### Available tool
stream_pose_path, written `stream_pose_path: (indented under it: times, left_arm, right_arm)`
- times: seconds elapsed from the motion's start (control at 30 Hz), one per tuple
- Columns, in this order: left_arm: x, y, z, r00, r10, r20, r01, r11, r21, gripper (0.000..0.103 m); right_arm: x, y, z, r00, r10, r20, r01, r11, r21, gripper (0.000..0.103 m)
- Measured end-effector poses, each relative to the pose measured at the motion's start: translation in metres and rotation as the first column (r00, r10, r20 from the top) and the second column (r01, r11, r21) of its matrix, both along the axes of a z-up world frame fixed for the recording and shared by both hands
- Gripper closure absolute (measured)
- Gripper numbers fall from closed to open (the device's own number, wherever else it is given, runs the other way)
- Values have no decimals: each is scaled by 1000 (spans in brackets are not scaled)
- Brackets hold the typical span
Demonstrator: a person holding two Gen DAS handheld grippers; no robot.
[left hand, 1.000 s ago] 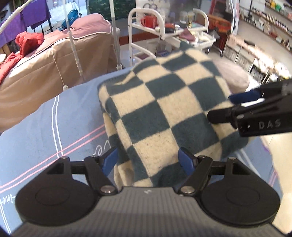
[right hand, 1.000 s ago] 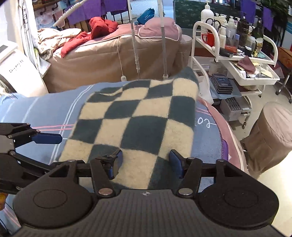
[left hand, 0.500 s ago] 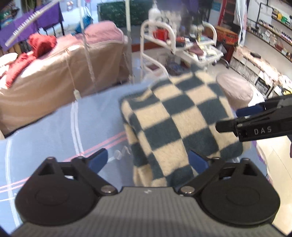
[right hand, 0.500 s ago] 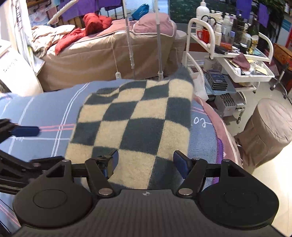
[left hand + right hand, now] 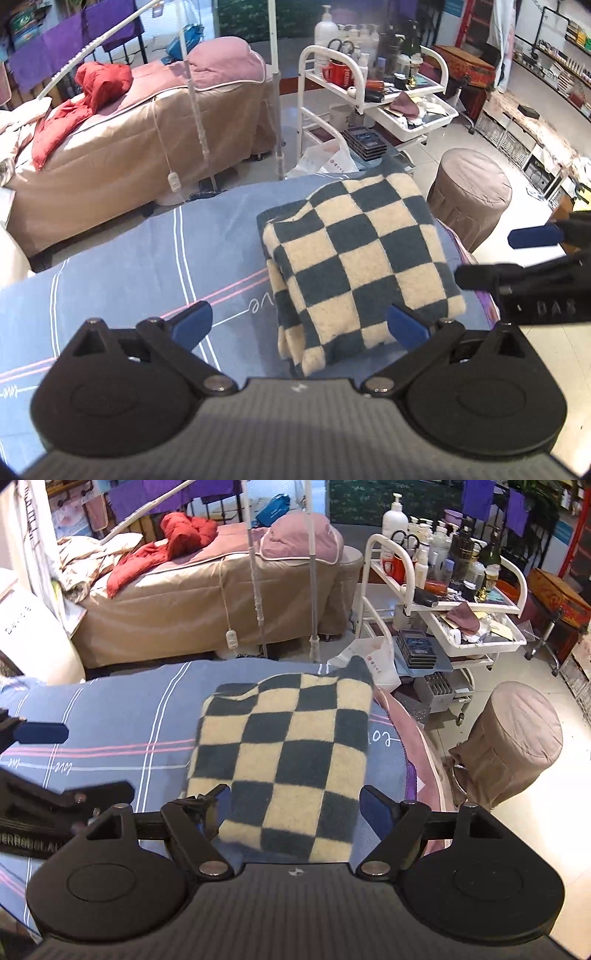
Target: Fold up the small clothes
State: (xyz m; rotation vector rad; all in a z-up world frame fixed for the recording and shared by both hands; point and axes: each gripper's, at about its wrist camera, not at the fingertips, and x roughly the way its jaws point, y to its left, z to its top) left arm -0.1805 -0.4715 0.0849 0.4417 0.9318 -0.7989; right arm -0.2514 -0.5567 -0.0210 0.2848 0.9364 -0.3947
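Checkered cloth (image 5: 360, 273), dark teal and cream, is lying folded into a thick stack on a blue striped sheet (image 5: 147, 266) that is covering a bed, close to the bed's right-hand edge; in the left wrist view its layered folds are showing along the near and left sides. The left gripper (image 5: 299, 325) is hovering above the near corner of the stack with its blue pads (image 5: 192, 321) spread wide, having just been opening, and nothing is being pinched between them. The right gripper (image 5: 297, 808) is hanging over the near edge of the same cloth (image 5: 284, 757), its pads likewise standing apart and not pressing the fabric. Beyond the bed a tan-covered couch (image 5: 207, 602) is carrying a red jacket (image 5: 177, 535) and a pink pillow (image 5: 299, 535). To the right a white trolley (image 5: 443, 605) is holding bottles, and a round covered stool (image 5: 517, 738) is standing on the floor beside it.
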Motion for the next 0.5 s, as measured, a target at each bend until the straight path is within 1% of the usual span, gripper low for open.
stream_pose_path:
  times: [0.07, 0.13, 0.3, 0.4, 0.5]
  left_arm:
    - [-4, 1, 1, 1000, -3, 31, 2, 1000, 28, 0]
    - [-4, 3, 1, 999, 1, 45, -3, 999, 45, 0]
    - [0, 6, 2, 999, 16, 31, -17, 999, 44, 0]
    - [2, 6, 2, 999, 21, 41, -23, 998, 59, 0]
    - [4, 5, 0, 999, 18, 33, -20, 998, 65, 0]
  right_arm:
    - [-2, 1, 4, 1000, 5, -8, -5, 1000, -6, 0]
    - [-6, 3, 7, 1000, 4, -4, -4, 1000, -4, 0]
    - [-7, 6, 6, 1000, 8, -12, -8, 1000, -8, 0]
    - [-6, 4, 7, 1000, -6, -7, 6, 1000, -10, 0]
    - [-7, 4, 7, 1000, -15, -4, 15, 1000, -17, 0]
